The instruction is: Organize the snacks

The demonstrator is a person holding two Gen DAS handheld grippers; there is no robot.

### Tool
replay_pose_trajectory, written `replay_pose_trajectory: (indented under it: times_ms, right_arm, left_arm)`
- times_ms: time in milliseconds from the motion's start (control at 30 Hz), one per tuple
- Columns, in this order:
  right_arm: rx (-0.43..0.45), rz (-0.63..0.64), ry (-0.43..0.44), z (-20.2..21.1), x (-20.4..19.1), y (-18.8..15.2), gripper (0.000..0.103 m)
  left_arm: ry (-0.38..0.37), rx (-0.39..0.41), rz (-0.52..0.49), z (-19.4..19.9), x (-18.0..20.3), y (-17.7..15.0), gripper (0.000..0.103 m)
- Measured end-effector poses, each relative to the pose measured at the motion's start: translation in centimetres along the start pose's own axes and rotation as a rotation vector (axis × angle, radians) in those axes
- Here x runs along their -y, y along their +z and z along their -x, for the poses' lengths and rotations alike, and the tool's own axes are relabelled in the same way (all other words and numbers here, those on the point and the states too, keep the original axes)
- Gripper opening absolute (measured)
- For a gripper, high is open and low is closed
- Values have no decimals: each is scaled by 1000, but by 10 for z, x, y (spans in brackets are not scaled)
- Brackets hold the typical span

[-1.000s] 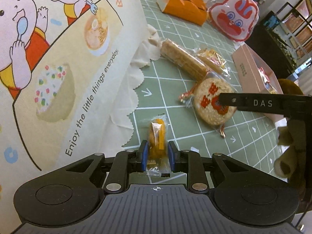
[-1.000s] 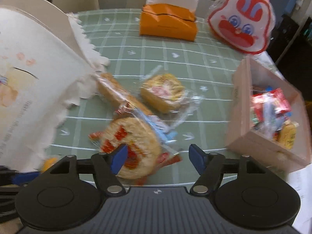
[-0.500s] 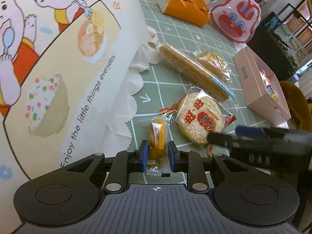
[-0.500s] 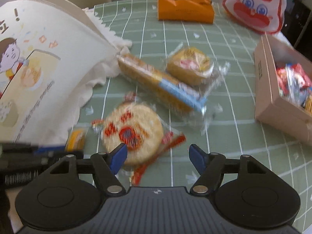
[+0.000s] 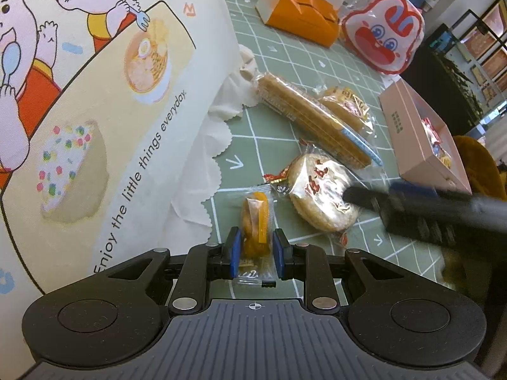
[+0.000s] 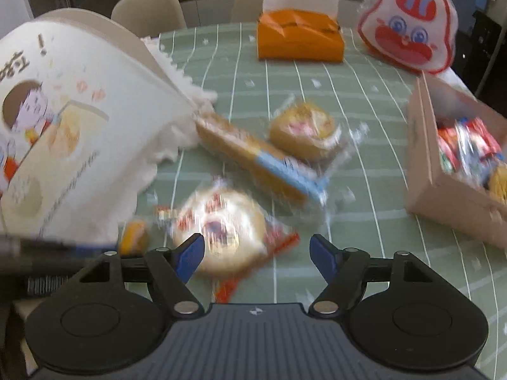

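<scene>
**Left gripper clamps small yellow snack; right gripper spread over the round cracker**

The left gripper (image 5: 255, 255) has its 2 blue pads pressed against the sides of a small yellow snack packet (image 5: 255, 221), whose clear wrapper sticks out past the fingertips toward 12 o'clock. At 9 to 11 o'clock of it stands a cartoon-printed bag (image 5: 95, 110) with a scalloped white cloth edge, just beside the packet.

The right gripper (image 6: 256, 253) has its jaws wide apart with nothing between the pads. Directly ahead, the round rice cracker (image 6: 221, 231) in its clear wrapper lies on the green grid tablecloth (image 6: 364, 221); the left pad seems to overlap its near edge, though blur leaves contact uncertain. In the left wrist view 1 right finger (image 5: 412, 199) reaches across the cracker (image 5: 323, 196) from 3 o'clock.

Beyond the cracker at 12 to 1 o'clock lie a long wafer pack (image 5: 313, 126) and, touching it, a wrapped yellow cake (image 5: 347, 107). At 3 o'clock sits a pink box (image 6: 443, 183) holding mixed wrapped snacks. At the far edge are an orange tissue box (image 6: 299, 39) and a rabbit-face pouch (image 6: 408, 22).
</scene>
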State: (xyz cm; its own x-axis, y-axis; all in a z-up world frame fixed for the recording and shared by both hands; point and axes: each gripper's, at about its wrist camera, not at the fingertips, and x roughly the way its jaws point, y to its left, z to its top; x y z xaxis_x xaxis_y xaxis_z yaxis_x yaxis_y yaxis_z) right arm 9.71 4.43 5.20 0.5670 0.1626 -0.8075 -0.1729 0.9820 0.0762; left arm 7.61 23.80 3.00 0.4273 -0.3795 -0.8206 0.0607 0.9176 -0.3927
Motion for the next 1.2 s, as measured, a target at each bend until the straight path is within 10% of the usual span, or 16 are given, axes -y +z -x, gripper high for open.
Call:
replay_pose_trajectory:
  times_ms: [233, 433, 867, 1200]
  right_arm:
    - [-30, -69, -9, -29, 5, 13, 74]
    - [-137, -259, 193, -20, 33, -8, 75]
    - [-44, -105, -144, -27, 34, 11, 72]
    - [-78, -101, -15, -11, 27, -9, 69]
  left_arm:
    - [12, -8, -9, -1, 2, 2, 26]
    - [3, -12, -1, -2, 1, 4, 26]
    - [2, -11, -3, 1, -4, 1, 26]
    - [8, -9, -12, 1, -3, 0, 26]
